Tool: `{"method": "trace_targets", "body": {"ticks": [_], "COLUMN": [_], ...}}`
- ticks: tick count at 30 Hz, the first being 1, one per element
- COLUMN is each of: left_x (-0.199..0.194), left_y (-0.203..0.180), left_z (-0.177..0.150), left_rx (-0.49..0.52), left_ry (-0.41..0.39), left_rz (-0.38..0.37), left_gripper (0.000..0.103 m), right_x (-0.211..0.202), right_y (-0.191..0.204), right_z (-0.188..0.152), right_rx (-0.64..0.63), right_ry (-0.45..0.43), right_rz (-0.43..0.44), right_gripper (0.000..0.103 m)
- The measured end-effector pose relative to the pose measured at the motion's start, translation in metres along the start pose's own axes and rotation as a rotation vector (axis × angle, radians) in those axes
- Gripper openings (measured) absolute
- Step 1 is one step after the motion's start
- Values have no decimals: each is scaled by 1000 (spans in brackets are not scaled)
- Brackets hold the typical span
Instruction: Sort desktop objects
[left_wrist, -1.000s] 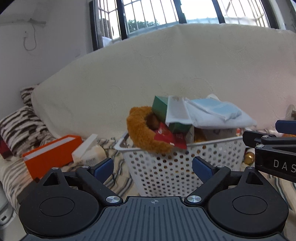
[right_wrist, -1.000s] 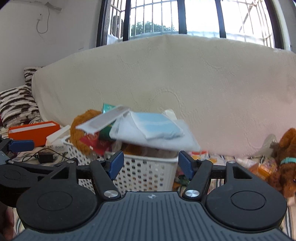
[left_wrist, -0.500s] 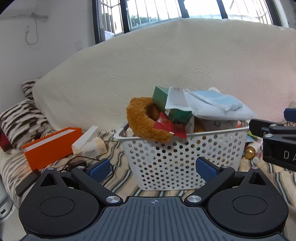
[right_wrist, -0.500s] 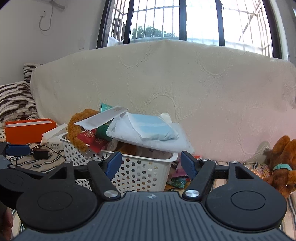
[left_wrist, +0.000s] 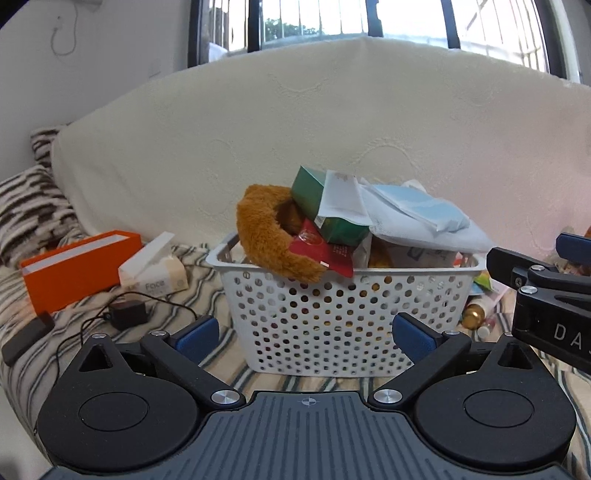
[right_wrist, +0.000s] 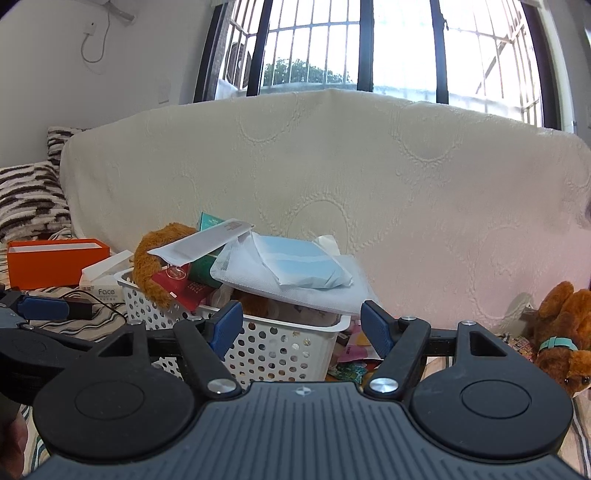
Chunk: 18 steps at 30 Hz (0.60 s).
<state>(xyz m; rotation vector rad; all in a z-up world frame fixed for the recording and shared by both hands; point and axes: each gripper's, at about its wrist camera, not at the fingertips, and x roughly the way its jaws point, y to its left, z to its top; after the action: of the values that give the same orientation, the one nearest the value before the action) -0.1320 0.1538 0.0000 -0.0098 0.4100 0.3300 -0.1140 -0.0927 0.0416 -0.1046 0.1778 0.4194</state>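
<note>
A white perforated basket (left_wrist: 343, 314) (right_wrist: 273, 343) stands on the striped cover, heaped full. Over its left rim hangs a brown plush toy (left_wrist: 269, 236) (right_wrist: 151, 258). On top lie a green box (left_wrist: 325, 210), a red packet (left_wrist: 321, 254), a white pouch (right_wrist: 201, 245) and a pale blue pack (left_wrist: 421, 210) (right_wrist: 299, 264). My left gripper (left_wrist: 304, 334) is open just in front of the basket, nothing between its blue pads. My right gripper (right_wrist: 303, 326) is open too, short of the basket's right end and empty. The right gripper's black body (left_wrist: 546, 295) shows in the left wrist view.
An orange box (left_wrist: 77, 269) (right_wrist: 55, 258), a tissue box (left_wrist: 155, 269) and a black charger with cable (left_wrist: 127, 314) lie to the left. Small packets and a bottle (left_wrist: 474, 314) lie right of the basket; another plush dog (right_wrist: 565, 332) sits far right. A cream-covered backrest (right_wrist: 332, 177) rises behind.
Both views have tilted slightly, so the basket sits a little lower and more of the window shows. Both grippers stay open and empty, and nothing in the basket has moved.
</note>
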Motion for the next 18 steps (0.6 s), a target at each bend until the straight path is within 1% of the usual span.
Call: {"method": "trace_targets", "body": {"ticks": [18], "left_x": [-1], "left_y": [0], "left_z": [2], "left_rx": [0], "left_ry": [-13], "left_rz": [17], "left_gripper": [103], "right_x": [-3], "right_y": [3], "right_z": [2], "right_rx": [-13], "right_ry": [-21], "right_rz": [-5], "right_gripper": [76]}}
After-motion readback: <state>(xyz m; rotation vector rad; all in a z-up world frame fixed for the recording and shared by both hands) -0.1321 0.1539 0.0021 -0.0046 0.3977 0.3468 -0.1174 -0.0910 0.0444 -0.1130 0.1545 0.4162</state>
